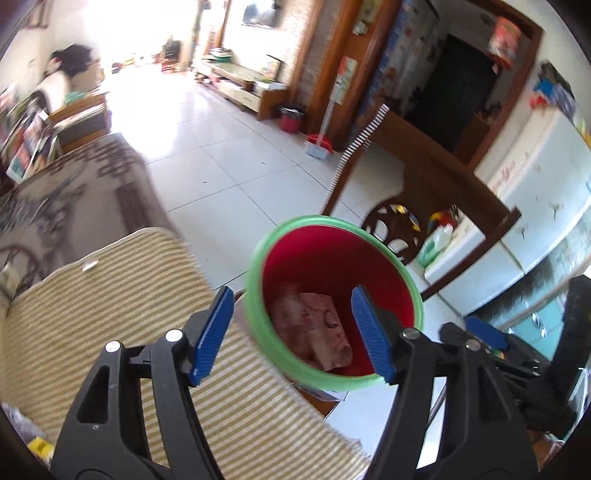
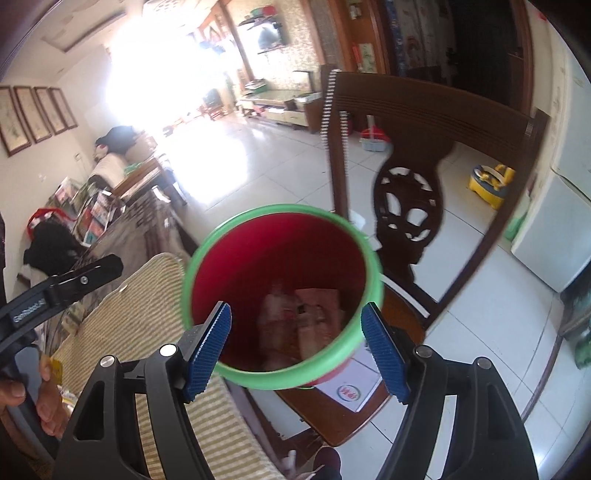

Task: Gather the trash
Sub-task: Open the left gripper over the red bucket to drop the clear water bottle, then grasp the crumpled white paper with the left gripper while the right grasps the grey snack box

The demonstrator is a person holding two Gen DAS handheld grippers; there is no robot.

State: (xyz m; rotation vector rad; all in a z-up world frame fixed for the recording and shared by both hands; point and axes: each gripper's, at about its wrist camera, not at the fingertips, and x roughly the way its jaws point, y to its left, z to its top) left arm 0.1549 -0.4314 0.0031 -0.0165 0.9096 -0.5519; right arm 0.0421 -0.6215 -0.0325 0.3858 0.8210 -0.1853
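Trash (image 1: 317,325) lies crumpled at the bottom of a red bin (image 1: 334,299) with a green rim. Left gripper (image 1: 295,332) and right gripper (image 2: 299,350) both hang over its mouth, jaws spread and empty. A wooden chair (image 2: 410,206) stands at two o'clock, a striped mat (image 1: 122,295) at nine.

Place: a lived-in family home, open living room.
Floor: pale glossy tiles (image 1: 221,177).
Furniture: carved wooden chair (image 2: 406,206), TV cabinet (image 1: 236,85), sofa (image 2: 122,166).
Walls: framed pictures (image 2: 37,114), mounted television (image 2: 271,35).
Child's item: yellow potty (image 2: 491,184).
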